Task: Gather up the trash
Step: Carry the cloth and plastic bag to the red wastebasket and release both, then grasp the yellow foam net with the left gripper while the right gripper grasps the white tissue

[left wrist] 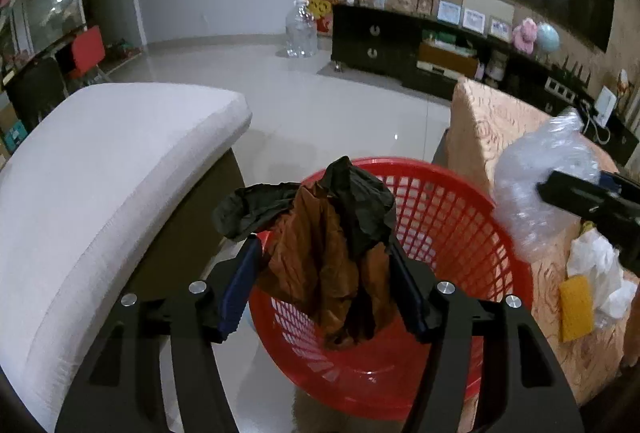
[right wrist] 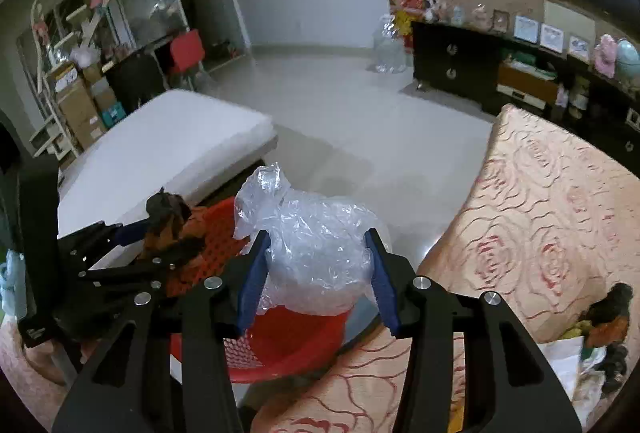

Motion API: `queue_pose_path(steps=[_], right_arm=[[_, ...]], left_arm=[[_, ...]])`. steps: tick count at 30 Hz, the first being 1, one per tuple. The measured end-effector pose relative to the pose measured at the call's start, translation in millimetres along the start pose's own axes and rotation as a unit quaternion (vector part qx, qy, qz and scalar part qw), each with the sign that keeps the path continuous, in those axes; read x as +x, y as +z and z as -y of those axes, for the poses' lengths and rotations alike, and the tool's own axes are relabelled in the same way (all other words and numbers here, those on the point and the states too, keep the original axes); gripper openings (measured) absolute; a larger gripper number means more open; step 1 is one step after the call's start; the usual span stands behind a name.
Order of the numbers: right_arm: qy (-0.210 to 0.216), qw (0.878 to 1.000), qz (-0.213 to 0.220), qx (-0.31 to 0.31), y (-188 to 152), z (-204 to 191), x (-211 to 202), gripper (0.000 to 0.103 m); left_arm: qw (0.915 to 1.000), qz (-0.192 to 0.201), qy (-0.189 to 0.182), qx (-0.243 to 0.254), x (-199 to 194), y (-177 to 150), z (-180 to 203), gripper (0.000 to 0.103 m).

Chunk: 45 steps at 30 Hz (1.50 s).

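My left gripper (left wrist: 324, 265) holds a crumpled black-and-brown wrapper (left wrist: 332, 245) between its jaws, hanging right over the red basket (left wrist: 452, 217), which stands on the floor (left wrist: 320, 113) between the white bench (left wrist: 100, 173) and the near-left corner of the table (left wrist: 504, 121). Through the mesh I can see only the basket's red bottom. My right gripper (right wrist: 316, 273) has its jaws closed on a wad of clear plastic (right wrist: 316, 253), above the basket's (right wrist: 288, 345) rim beside the table (right wrist: 540, 233) edge. On the table near its front edge lie a yellow sponge (left wrist: 576, 309) and white wrap (left wrist: 600, 269); more dark and brown scraps (right wrist: 608, 321) sit at the right edge. Bare floor lies open beyond the basket toward the black cabinet (left wrist: 376, 37). I can read no writing.
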State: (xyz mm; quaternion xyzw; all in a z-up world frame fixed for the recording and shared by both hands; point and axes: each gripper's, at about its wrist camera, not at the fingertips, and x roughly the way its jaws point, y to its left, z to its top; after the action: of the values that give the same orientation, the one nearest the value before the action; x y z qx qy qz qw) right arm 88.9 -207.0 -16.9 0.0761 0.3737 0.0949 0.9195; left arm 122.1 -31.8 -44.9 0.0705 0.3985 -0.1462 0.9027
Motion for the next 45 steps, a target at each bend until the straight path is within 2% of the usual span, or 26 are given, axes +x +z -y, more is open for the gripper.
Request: queue_pose_path(steps=[4, 7, 9, 16, 20, 27, 34, 45], right_arm=[[0.01, 1.0, -0.017, -0.002, -5.4, -8.1, 11.8, 0.051], [0.013, 1.0, -0.021, 0.003, -7.9, -10.8, 11.3, 0.06], [0.013, 1.0, -0.018, 0.007, -7.4, -10.7, 8.2, 0.066], [0.017, 1.0, -0.004, 0.021, -2.4, -3.5, -2.5, 0.072], [0.022, 0.999, 0.0, 0.029, -2.1, 0.5, -6.6, 0.081], [0.009, 0.999, 0.014, 0.038, 1.6, 9.3, -19.1, 0.082], [-0.041, 0.996, 0.051, 0.057, 0.1, 33.5, -62.6, 0.082], [-0.143, 0.979, 0.08, 0.118, -46.6, 106.0, -149.7, 0.083]], left_arm=[[0.9999, -0.006, -0.001, 0.014, 2.4, -3.3, 3.0, 0.065], [0.9998, -0.01, -0.006, 0.015, 3.5, -2.4, 2.7, 0.067], [0.9998, -0.011, -0.009, 0.011, 4.1, -2.4, -0.4, 0.069], [0.9999, -0.001, -0.015, 0.005, 0.8, -3.2, -1.4, 0.078], [0.9999, 0.004, -0.015, 0.002, -2.0, -2.7, -2.0, 0.08], [0.9996, 0.021, -0.013, -0.012, -8.8, 0.5, -6.0, 0.081], [0.9988, 0.038, -0.028, -0.008, -19.8, 4.8, 5.2, 0.081], [0.9952, 0.057, -0.073, 0.031, -33.4, 7.5, 59.5, 0.082]])
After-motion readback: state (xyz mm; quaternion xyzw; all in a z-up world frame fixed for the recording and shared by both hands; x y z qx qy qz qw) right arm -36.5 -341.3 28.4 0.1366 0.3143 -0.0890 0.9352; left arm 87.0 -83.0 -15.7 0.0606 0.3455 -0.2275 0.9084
